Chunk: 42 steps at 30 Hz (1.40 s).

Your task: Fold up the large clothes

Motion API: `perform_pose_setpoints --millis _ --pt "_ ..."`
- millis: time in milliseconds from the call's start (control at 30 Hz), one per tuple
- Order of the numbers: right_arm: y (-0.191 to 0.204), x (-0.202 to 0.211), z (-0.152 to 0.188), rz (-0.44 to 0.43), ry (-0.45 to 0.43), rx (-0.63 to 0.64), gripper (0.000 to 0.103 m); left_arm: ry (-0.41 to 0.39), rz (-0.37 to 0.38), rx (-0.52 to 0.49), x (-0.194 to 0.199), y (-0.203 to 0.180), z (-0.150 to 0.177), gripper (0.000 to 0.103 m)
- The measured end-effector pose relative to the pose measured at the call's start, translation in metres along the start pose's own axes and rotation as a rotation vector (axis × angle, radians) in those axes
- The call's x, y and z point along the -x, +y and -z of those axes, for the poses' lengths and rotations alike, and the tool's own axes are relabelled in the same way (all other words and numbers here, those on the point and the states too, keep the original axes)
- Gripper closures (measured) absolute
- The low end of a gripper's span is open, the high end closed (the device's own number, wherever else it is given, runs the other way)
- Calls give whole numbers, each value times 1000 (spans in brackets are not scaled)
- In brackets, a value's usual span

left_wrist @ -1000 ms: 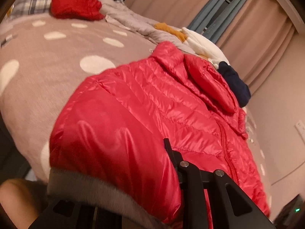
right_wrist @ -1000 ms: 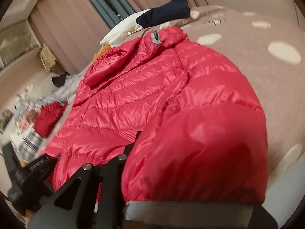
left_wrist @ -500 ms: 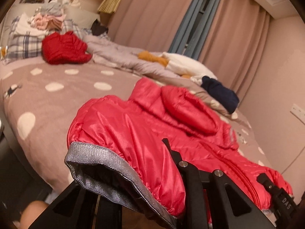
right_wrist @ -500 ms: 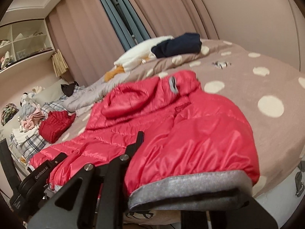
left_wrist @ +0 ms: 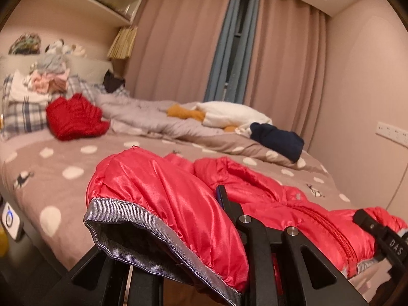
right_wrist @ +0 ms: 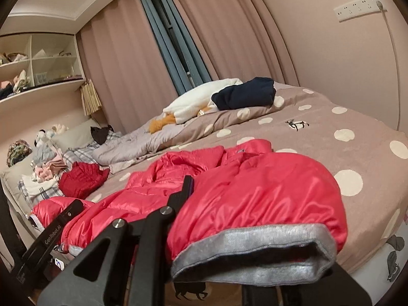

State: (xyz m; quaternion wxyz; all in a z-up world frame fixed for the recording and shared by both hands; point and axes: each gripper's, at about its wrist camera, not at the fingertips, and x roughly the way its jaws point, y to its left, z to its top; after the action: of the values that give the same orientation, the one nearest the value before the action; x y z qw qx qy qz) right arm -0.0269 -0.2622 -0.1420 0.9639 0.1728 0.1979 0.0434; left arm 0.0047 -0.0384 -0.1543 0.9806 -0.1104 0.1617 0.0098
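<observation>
A red puffer jacket (left_wrist: 267, 191) with a hood lies on the polka-dot bed cover (left_wrist: 46, 178), zip side up. My left gripper (left_wrist: 183, 229) is shut on one sleeve (left_wrist: 163, 204) near its grey cuff (left_wrist: 132, 227) and holds it up off the bed. My right gripper (right_wrist: 229, 219) is shut on the other sleeve (right_wrist: 267, 191) by its grey cuff (right_wrist: 255, 242). The sleeves hide most of each gripper's fingers. The right gripper also shows at the edge of the left wrist view (left_wrist: 382, 234), and the left gripper shows in the right wrist view (right_wrist: 51, 229).
A darker red garment (left_wrist: 74, 119) lies near the pillows and a clothes pile (left_wrist: 48, 81). A grey quilt (left_wrist: 142, 114), a white plush (left_wrist: 229, 114) and a navy garment (left_wrist: 278, 137) lie at the far side. Curtains and a wall stand beyond the bed.
Both grippers have lifted and drawn back toward the bed's near edge, pulling the sleeves up by the cuffs. The views now look level across the bed.
</observation>
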Motion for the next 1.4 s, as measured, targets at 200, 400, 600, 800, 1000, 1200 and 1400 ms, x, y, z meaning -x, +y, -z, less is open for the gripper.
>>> perform_pose_setpoints --millis 200,400,600,800,1000,1200,1400 --pt "1 6 -8 4 -34 23 88 -59 -3 -88 3 -10 -5 82" --pt "2 12 -14 2 -64 29 88 -103 12 -127 9 -14 -11 82" --pt "7 25 -23 -1 -102 68 88 -140 20 -144 22 -15 -18 82" --pt "12 41 -27 -11 -138 98 87 -183 36 -145 36 -16 -26 82" --pt "9 43 -29 -10 -145 87 86 -186 27 -170 33 -22 -27 82" --pt "8 42 -28 -15 -140 73 85 -180 27 -180 33 -24 -25 82" --pt "5 38 -25 -17 -134 62 85 -162 15 -197 30 -29 -24 82"
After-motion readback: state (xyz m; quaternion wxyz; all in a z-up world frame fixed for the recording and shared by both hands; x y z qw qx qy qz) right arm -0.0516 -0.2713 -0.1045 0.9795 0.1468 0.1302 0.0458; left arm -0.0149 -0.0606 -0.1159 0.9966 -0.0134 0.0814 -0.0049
